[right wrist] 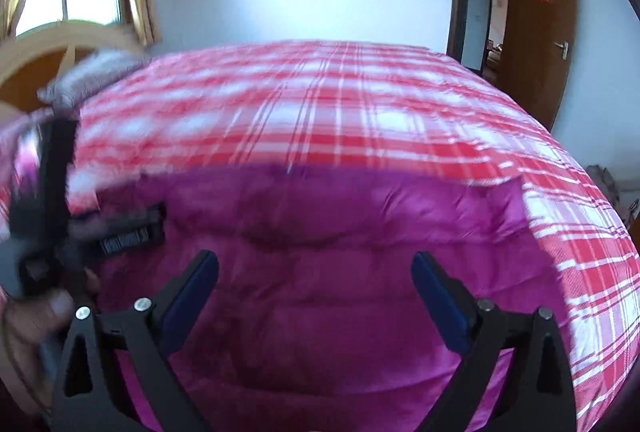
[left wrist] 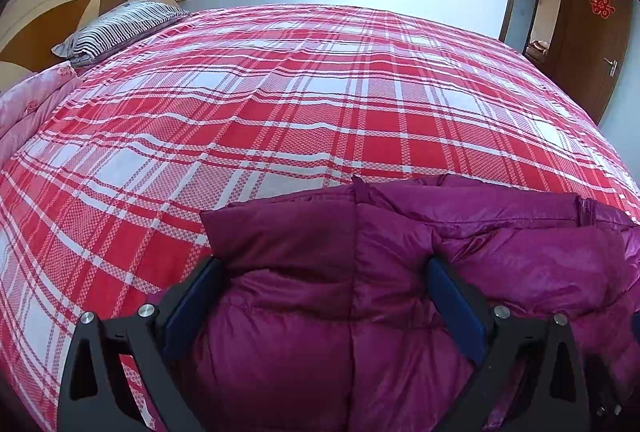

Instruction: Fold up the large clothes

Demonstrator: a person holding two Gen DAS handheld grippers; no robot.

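A magenta puffy down jacket (left wrist: 360, 292) lies on the near edge of a bed with a red and white plaid cover (left wrist: 300, 103). My left gripper (left wrist: 324, 268) is open, its blue-padded fingers (left wrist: 188, 304) straddling a darker cuff-like end of the jacket, just above it. In the right wrist view the jacket (right wrist: 320, 252) fills the lower middle, blurred by motion. My right gripper (right wrist: 316, 268) is open above it and holds nothing. The left gripper's body (right wrist: 56, 207) and the hand holding it show at that view's left edge.
A striped pillow (left wrist: 120, 27) and a pink quilt (left wrist: 28, 99) lie by the wooden headboard (left wrist: 52, 3) at the far left. A brown door (left wrist: 592, 43) stands open at the right. The bed's right edge (right wrist: 600, 272) drops off beside the jacket.
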